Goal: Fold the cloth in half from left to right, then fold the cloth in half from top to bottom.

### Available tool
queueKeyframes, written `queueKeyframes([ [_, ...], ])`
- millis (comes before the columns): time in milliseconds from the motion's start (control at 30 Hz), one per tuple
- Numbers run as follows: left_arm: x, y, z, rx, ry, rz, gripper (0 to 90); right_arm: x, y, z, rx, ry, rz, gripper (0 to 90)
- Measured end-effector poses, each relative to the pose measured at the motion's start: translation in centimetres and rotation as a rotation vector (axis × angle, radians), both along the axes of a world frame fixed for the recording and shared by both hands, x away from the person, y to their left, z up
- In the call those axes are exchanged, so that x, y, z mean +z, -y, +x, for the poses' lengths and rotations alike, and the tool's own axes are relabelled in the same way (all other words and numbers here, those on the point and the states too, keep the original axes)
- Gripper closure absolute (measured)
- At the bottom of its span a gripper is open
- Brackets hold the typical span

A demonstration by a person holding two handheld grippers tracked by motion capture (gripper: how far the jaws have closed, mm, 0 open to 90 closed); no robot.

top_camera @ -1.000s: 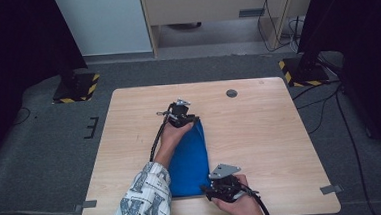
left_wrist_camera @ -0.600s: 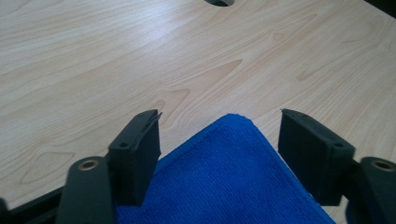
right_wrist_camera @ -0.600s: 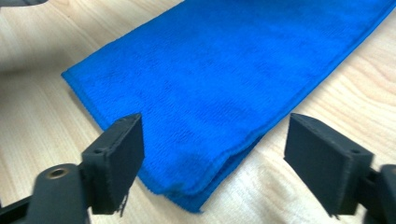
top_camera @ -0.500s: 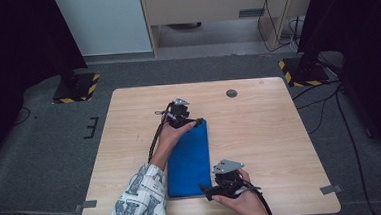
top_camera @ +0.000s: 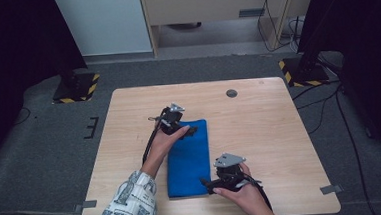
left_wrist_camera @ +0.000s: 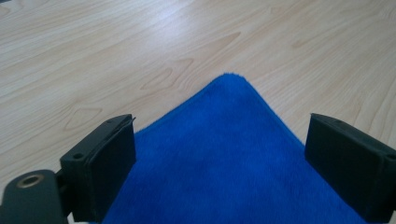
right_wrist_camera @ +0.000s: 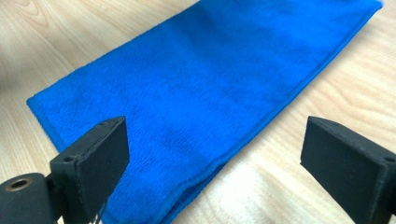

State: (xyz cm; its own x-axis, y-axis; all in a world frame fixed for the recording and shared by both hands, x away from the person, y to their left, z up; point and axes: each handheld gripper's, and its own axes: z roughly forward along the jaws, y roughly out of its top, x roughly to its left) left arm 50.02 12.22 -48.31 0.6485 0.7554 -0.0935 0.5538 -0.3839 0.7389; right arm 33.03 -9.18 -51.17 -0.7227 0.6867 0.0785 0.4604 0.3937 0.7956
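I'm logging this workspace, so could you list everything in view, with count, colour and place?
Towel: one, blue, folded into a long strip, flat at the table's middle.
Table: one, light wood.
Grommet: one, dark, round, near the table's far edge.
Floor stands: two, black with yellow-black striped bases, left and right beyond the table.
Left gripper: one, black, open over the towel's far corner.
Right gripper: one, black, open at the towel's near end.
Sleeve: one, patterned white, left forearm.
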Motion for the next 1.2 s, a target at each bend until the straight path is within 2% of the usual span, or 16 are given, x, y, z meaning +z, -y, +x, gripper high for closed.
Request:
queueKeyframes([
  [200, 0.3, -1.2, -0.9, 0.004, 0.015, -0.01, 7.6, 0.5, 0.3, 1.0, -0.006, 0.022, -0.002, 7.7],
  [367, -0.1, -2.1, -1.0, 0.007, 0.012, 0.016, 7.6, 0.9, 0.4, 2.9, -0.028, 0.042, -0.013, 10.3],
  [500, -0.2, -3.0, -1.1, 0.024, 0.018, 0.016, 7.6, 1.3, 0.6, 4.7, -0.054, 0.046, -0.024, 11.8],
  [600, -0.2, -3.7, -1.2, 0.027, 0.023, 0.019, 7.7, 1.6, 0.8, 6.1, -0.076, 0.028, -0.015, 12.5],
  [733, 0.0, -4.7, -1.3, 0.044, 0.03, 0.008, 7.7, 1.9, 0.9, 7.8, -0.084, 0.021, -0.037, 13.2],
  [800, 0.1, -5.1, -1.3, 0.071, 0.05, 0.03, 8.0, 2.0, 1.0, 8.6, -0.091, 0.017, -0.05, 14.2],
  [833, 0.1, -5.4, -1.3, 0.091, 0.065, 0.036, 8.9, 2.0, 1.0, 9.1, -0.099, 0.003, -0.038, 15.5],
  [867, 0.1, -5.6, -1.3, 0.093, 0.066, 0.031, 9.9, 2.1, 1.0, 9.6, -0.11, -0.016, -0.013, 16.3],
  [900, 0.1, -5.8, -1.2, 0.093, 0.063, 0.022, 9.8, 2.1, 1.0, 10.0, -0.112, -0.02, -0.012, 16.3],
  [967, 0.1, -6.0, -1.1, 0.096, 0.061, 0.014, 9.9, 2.3, 0.8, 10.9, -0.116, -0.011, -0.031, 16.6],
  [1100, 0.0, -6.3, -0.7, 0.099, 0.063, -0.006, 10.5, 2.3, 0.4, 12.9, -0.117, -0.025, -0.048, 18.8],
  [1200, 0.0, -6.4, -0.3, 0.097, 0.049, -0.012, 10.7, 2.2, -0.1, 14.3, -0.119, -0.04, -0.053, 19.3],
])
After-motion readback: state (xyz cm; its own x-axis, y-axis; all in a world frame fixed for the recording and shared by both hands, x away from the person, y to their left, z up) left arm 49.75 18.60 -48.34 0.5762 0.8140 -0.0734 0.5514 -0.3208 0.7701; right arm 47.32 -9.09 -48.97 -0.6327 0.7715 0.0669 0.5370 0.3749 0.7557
